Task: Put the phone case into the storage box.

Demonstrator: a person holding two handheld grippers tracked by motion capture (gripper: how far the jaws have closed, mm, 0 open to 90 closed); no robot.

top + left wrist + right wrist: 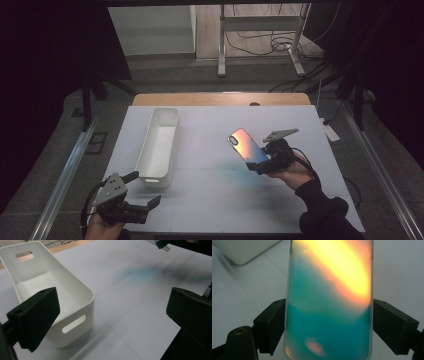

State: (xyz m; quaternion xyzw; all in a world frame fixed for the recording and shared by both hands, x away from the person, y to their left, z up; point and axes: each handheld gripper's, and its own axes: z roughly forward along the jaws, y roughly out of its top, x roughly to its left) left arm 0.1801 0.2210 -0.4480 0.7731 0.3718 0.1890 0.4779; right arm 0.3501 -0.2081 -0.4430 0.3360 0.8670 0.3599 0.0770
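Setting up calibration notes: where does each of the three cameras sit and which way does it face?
High view: above the person's side, looking forward and down on the table; shows both hands, left tool open, right tool clamping the phone case.
Left gripper view: rides the left tool, facing across the table past the white bin; its black jaws stand apart.
Right gripper view: rides the right tool, looking along the phone case between its jaws.
Shared: all three views show the bin and the table.

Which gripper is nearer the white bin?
Left. The left gripper hovers open beside the white bin's near end; the right gripper holds the phone case farther off.
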